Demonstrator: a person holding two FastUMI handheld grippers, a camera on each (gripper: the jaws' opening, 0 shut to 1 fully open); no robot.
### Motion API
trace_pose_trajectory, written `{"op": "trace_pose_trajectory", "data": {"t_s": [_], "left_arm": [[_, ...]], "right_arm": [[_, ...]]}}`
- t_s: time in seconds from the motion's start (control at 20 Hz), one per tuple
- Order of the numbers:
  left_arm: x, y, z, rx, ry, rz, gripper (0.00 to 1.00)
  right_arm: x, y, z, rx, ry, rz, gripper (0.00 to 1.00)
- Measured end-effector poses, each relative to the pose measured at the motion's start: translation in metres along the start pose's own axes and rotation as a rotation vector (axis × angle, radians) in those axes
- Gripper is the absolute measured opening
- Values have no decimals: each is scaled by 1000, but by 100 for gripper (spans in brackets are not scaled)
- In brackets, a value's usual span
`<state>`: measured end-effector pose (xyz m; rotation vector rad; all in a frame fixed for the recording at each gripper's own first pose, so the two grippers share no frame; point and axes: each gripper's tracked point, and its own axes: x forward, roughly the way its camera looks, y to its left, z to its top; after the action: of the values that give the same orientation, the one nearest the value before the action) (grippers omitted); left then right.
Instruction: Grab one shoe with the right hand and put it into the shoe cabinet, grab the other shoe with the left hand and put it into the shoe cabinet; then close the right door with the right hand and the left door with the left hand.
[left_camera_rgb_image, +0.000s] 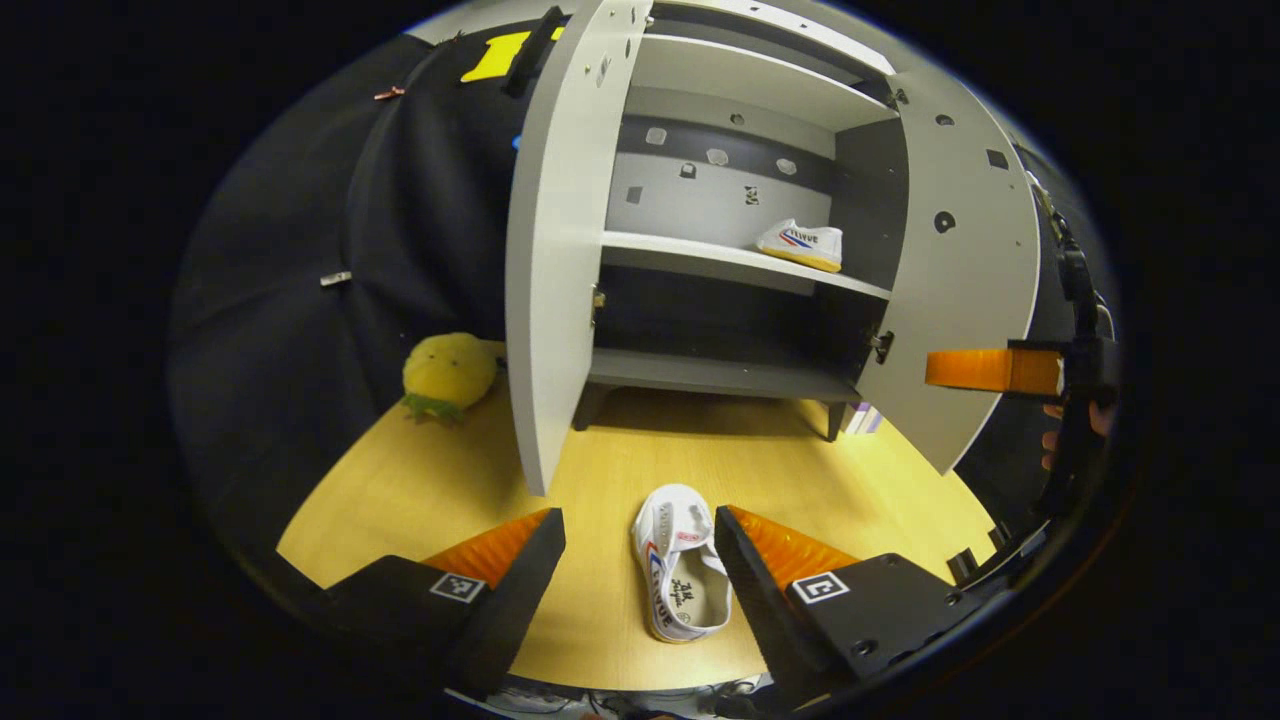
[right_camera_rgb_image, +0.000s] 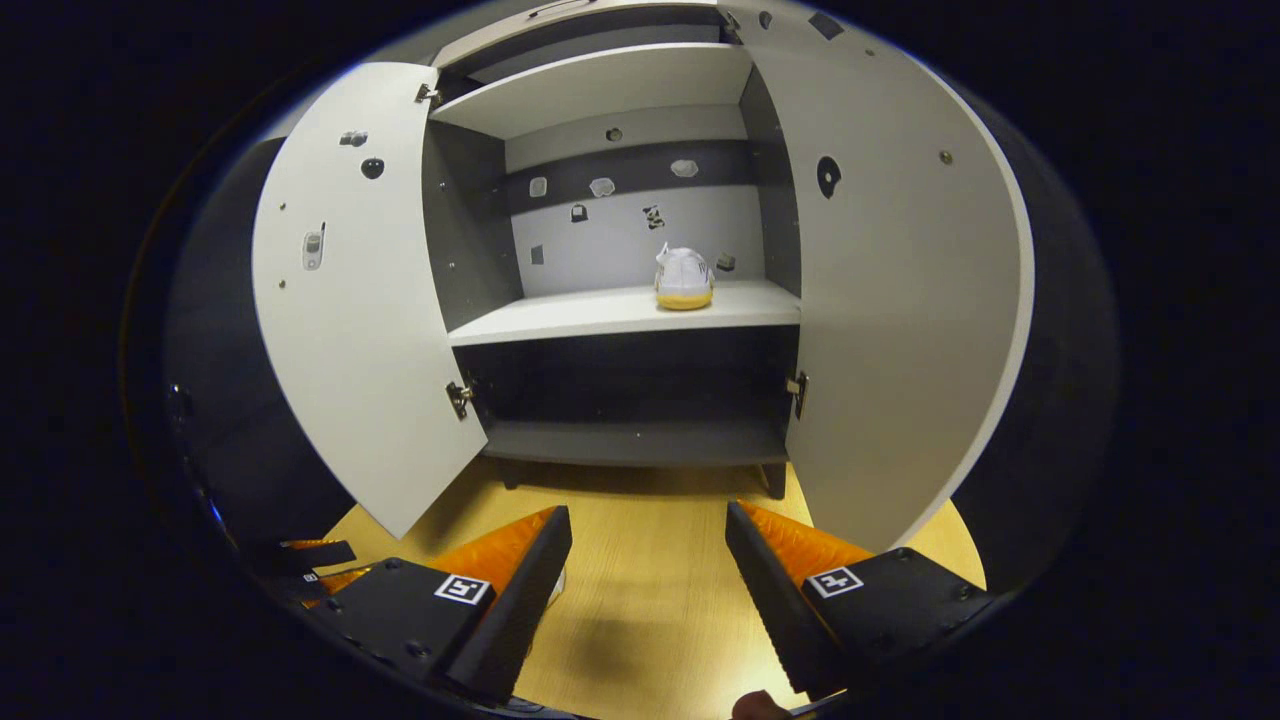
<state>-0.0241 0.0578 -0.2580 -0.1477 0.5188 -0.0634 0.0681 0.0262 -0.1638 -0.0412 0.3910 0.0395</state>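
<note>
Shoe (left_camera_rgb_image: 682, 566) on the table (left_camera_rgb_image: 400, 490) in front of the cabinet (left_camera_rgb_image: 740, 130), lying between the spread fingers of the left claw (left_camera_rgb_image: 640, 545); its pair (right_camera_rgb_image: 684, 278) already rests on the cabinet's middle shelf. Light, soft canvas, probably best pinched across the sides near the opening. Right claw (right_camera_rgb_image: 648, 545) spread, holding nothing. Left gripper view adds a yellow plush toy (left_camera_rgb_image: 448, 375) beside the cabinet's left door (left_camera_rgb_image: 550, 250).

We are in a staged booth: black cloth wall (left_camera_rgb_image: 300, 250) at the frame's left, small cabinet (left_camera_rgb_image: 720, 260) on a wooden tabletop (left_camera_rgb_image: 420, 490) at centre.
</note>
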Motion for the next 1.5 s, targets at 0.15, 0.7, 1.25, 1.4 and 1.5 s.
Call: {"op": "trace_pose_trajectory", "data": {"t_s": [0.15,0.7,1.25,1.4,1.5], "left_arm": [[25,1,-31,51,71,-21,95],[107,7,-103,279,216,-46,95],[168,3,-105,231,276,21,46],[173,8,-104,253,293,44,34],[176,11,-105,279,305,59,25]], "right_arm": [[-14,-1,-24,12,45,-8,99],[-46,-17,-48,-2,34,-102,99],[-78,-42,-47,35,18,-164,99],[-83,-50,-44,40,6,-176,99],[-84,-53,-44,44,8,-175,99]]}}
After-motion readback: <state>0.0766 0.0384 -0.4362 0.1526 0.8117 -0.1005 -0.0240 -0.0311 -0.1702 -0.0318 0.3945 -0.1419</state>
